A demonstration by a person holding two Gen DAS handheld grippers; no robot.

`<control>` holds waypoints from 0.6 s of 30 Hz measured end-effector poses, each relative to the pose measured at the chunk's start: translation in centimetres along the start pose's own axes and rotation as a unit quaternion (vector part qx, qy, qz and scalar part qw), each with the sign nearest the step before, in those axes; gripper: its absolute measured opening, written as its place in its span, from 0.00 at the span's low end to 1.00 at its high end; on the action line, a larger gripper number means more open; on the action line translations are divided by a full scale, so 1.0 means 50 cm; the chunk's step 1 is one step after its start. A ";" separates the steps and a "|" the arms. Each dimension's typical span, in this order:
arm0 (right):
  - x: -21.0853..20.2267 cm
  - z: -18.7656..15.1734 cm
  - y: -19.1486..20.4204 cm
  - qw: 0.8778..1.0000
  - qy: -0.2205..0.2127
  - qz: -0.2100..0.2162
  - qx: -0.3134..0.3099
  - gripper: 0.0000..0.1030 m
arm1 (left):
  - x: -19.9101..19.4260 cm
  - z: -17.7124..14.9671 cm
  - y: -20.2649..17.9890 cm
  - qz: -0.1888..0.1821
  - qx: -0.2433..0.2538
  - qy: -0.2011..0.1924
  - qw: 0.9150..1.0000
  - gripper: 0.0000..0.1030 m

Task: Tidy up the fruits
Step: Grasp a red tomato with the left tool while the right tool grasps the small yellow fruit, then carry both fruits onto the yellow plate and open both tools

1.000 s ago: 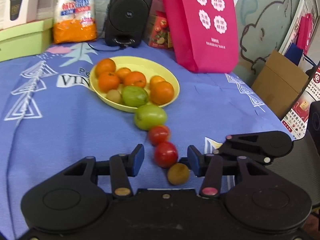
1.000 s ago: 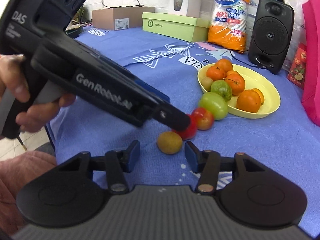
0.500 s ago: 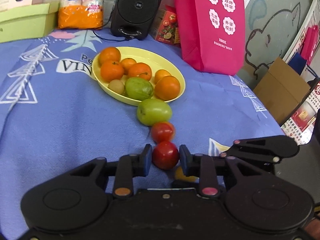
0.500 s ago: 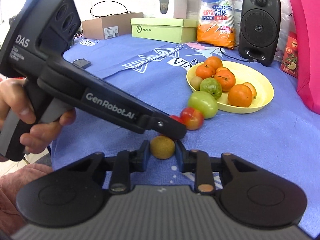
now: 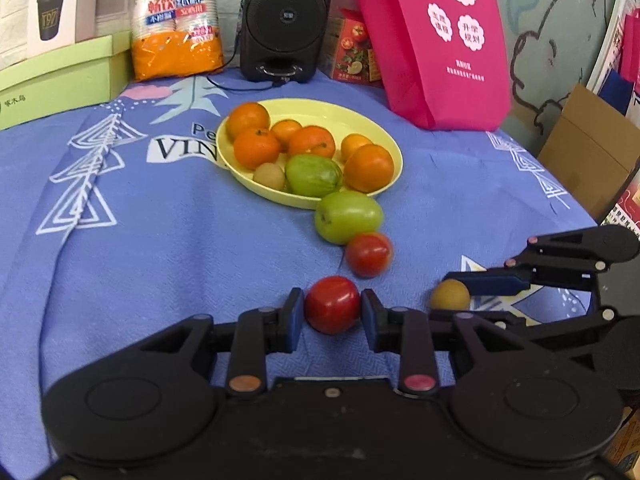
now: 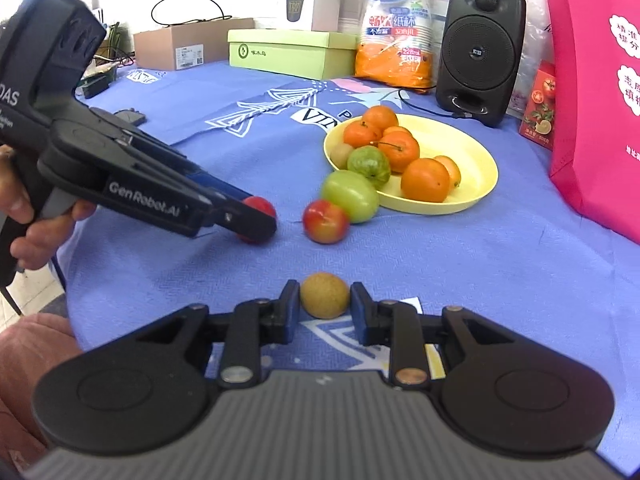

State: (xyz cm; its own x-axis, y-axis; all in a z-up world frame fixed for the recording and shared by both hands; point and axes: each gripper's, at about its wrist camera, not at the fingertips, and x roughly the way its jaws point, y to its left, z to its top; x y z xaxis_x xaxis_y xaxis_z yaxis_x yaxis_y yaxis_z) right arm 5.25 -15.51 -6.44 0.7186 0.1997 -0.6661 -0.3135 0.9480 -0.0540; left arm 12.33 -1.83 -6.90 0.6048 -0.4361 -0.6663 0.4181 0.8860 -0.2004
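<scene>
My left gripper [image 5: 332, 307] has a red tomato [image 5: 332, 304] between its blue pads, which touch it on both sides while the jaws are opening slightly. My right gripper [image 6: 325, 301] is shut on a small brown fruit [image 6: 324, 295]. In the left wrist view that brown fruit [image 5: 450, 295] sits to the right in the right gripper [image 5: 458, 300]. On the cloth beyond lie a second tomato [image 5: 368, 254] and a green fruit [image 5: 348, 217] against the yellow plate [image 5: 360, 112]. The plate holds several oranges, a green fruit and a brown one.
A blue printed cloth [image 5: 140, 248] covers the table. At the back stand a black speaker [image 5: 286, 20], an orange pack of paper cups [image 5: 176, 24], a green box [image 5: 56, 76] and a pink bag [image 5: 440, 40]. A hand [image 6: 28, 232] holds the left gripper.
Both grippers went from open to closed, the left on the red tomato, the right on the brown fruit. The two held fruits now sit apart from each other and from the row.
</scene>
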 end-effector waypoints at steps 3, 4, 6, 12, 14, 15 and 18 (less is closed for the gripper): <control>0.007 0.004 0.001 1.000 0.000 -0.002 -0.001 0.27 | 0.007 -0.001 -0.004 0.001 0.001 -0.003 1.000 0.31; 0.009 0.005 0.001 1.000 0.000 -0.002 -0.001 0.26 | 0.009 0.000 -0.002 0.000 -0.001 -0.003 1.000 0.31; 0.011 0.006 0.001 1.000 -0.001 -0.005 -0.001 0.27 | 0.012 0.001 -0.001 -0.001 -0.003 -0.003 1.000 0.31; 0.011 0.007 0.001 1.000 -0.001 0.000 0.002 0.27 | 0.004 -0.001 -0.003 0.000 0.002 -0.006 1.000 0.29; 0.008 0.007 -0.001 1.000 -0.003 0.001 0.005 0.26 | -0.007 -0.002 -0.002 -0.002 0.002 -0.009 1.000 0.29; 0.005 0.007 -0.002 1.000 -0.003 0.001 0.006 0.26 | -0.014 -0.001 -0.001 -0.004 0.001 -0.011 1.000 0.29; -0.004 0.007 -0.004 1.000 -0.006 -0.001 0.007 0.26 | -0.039 0.007 -0.003 -0.005 0.005 -0.024 1.000 0.29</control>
State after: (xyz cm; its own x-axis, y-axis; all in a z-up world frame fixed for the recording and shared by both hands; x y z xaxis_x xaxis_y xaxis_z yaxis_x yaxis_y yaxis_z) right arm 5.37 -15.68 -6.04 0.7264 0.2010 -0.6572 -0.3043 0.9515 -0.0454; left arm 11.33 -1.15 -5.31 0.6320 -0.4524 -0.6292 0.4312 0.8799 -0.1996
